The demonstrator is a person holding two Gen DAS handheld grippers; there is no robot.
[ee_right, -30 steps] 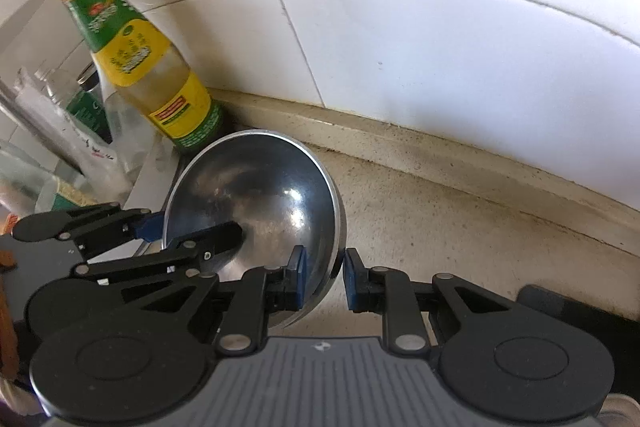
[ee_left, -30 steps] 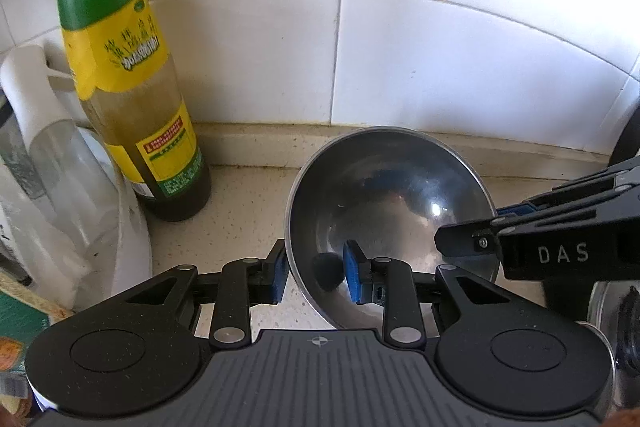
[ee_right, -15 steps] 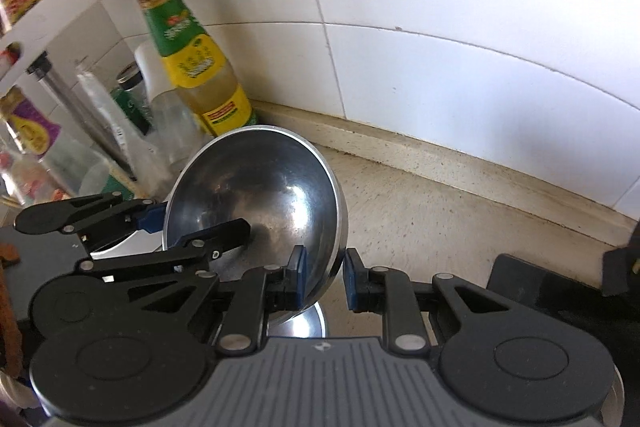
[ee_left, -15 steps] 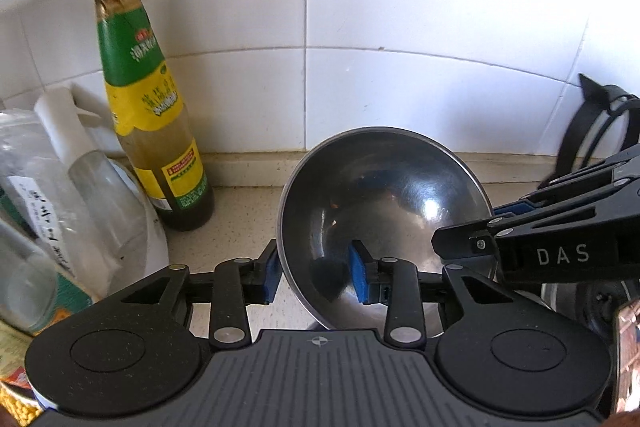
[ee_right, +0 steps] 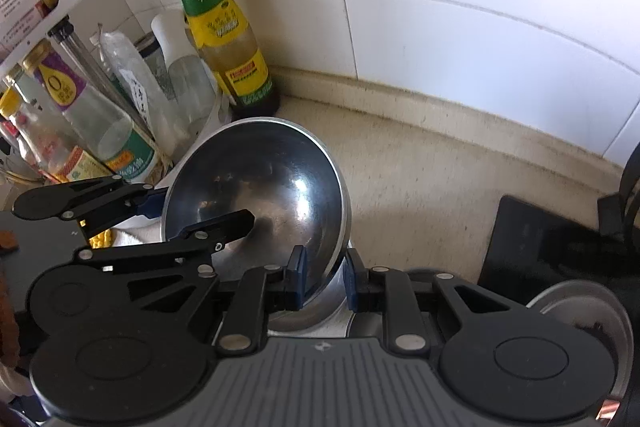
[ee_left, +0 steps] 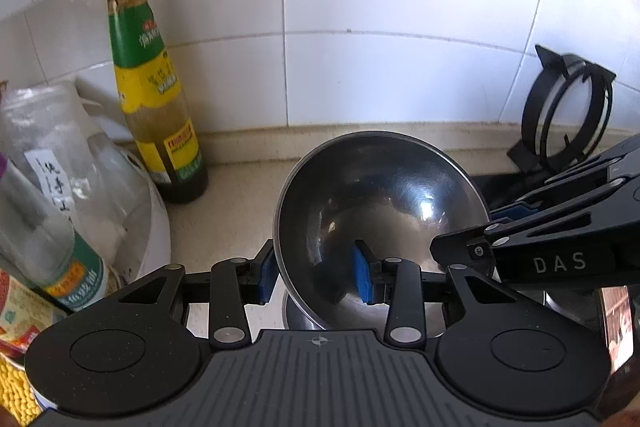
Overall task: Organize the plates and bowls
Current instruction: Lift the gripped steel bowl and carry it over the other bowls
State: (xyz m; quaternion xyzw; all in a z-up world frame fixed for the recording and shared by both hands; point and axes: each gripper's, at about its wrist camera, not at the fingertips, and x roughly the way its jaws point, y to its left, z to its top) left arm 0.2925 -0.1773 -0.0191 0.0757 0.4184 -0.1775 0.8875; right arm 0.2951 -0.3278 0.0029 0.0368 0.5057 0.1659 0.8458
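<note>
steel bowl [ee_left: 380, 211] hangs tilted above the speckled counter [ee_right: 432, 179], its hollow turned toward us, and we carry it between both tools. our left gripper [ee_left: 316, 277] straddles the bowl's near-left rim, one blue pad outside the wall and one inside; its jaws are opening, and a gap shows between the inner pad and the metal, so we count that side as loose. our right gripper [ee_right: 325, 279] is clamped narrow on the opposite rim, with the thin edge pinched between its blue pads [ee_right: 298, 279], and it takes the weight. under the bowl we glimpse the edge of another metal dish [ee_left: 304, 315], though how much of it lies there we cannot tell. behind, a sauce bottle [ee_left: 154, 95] with a green and yellow label stands upright against the white tiled wall [ee_left: 400, 7], well apart from the bowl. a black pan-support ring [ee_left: 568, 115] leans at the wall on the right.
</note>
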